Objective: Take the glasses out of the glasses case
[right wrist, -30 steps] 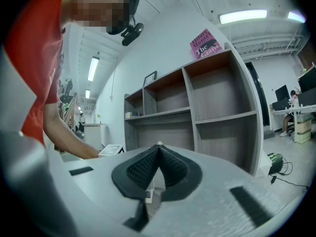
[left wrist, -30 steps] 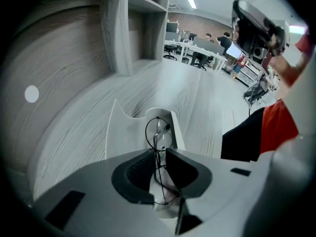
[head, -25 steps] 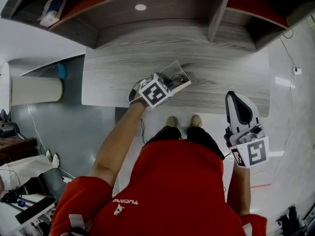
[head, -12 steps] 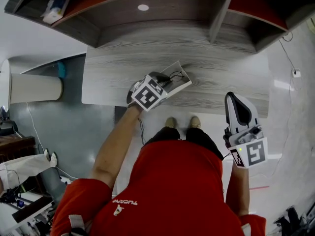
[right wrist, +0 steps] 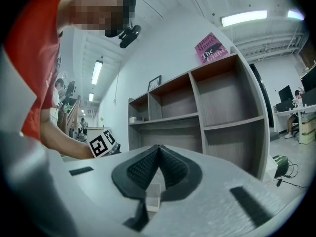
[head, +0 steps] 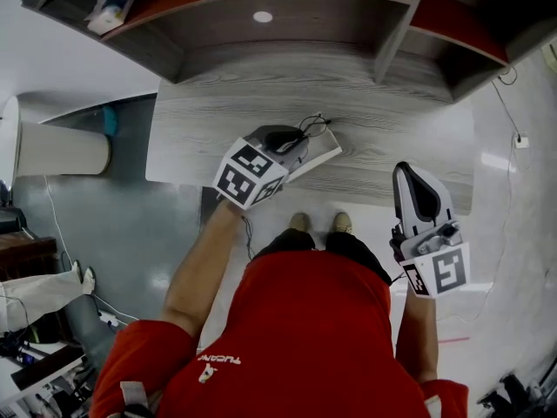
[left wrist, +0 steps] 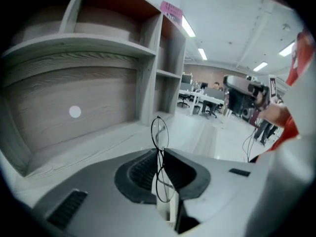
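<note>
Big grey shelf unit ahead, and the pink sign on top of it has lettering I can't read. White print on my operator's red shirt sits upside down, so no reading there either. Right gripper is off to the side, jaws pressed together, nothing in them. Left gripper is over the counter, jaws just closing, and it's pinching the wire-frame glasses by the bridge. They're in the air above the white glasses case, which the gripper half hides.
</note>
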Available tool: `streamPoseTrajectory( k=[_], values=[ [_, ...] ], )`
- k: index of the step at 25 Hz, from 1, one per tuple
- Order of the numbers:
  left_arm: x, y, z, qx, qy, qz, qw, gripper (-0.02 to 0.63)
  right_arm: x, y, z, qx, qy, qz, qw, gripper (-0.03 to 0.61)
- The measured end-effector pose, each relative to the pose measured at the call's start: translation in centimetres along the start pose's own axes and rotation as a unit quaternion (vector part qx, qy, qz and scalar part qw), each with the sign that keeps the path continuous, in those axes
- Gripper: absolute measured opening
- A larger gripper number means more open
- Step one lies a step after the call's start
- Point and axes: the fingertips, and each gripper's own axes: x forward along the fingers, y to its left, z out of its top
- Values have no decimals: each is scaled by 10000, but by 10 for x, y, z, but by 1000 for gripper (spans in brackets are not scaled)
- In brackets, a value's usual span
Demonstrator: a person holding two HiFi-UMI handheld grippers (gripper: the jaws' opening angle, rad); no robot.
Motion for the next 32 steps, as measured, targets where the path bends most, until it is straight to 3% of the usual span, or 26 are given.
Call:
streamPoseTrajectory(
  k=[6,13,23,32],
  values=[
    [-32,-14,41,-291,-1173,-60,9927,41,8,9,14,-71,-140,95,9998,5],
    [-81,-33,86,-409,-2533,-24,9665,41,11,20,26,-158,-241,177,9994,5],
    [-142,-43,121,-304,-3695,190,9285,41,12,36,41,-285,-384,283,9985,5],
    [-174,-46,132,-220,-4231,489,9045,40,11,38,51,-249,-494,304,9980,5]
  ],
)
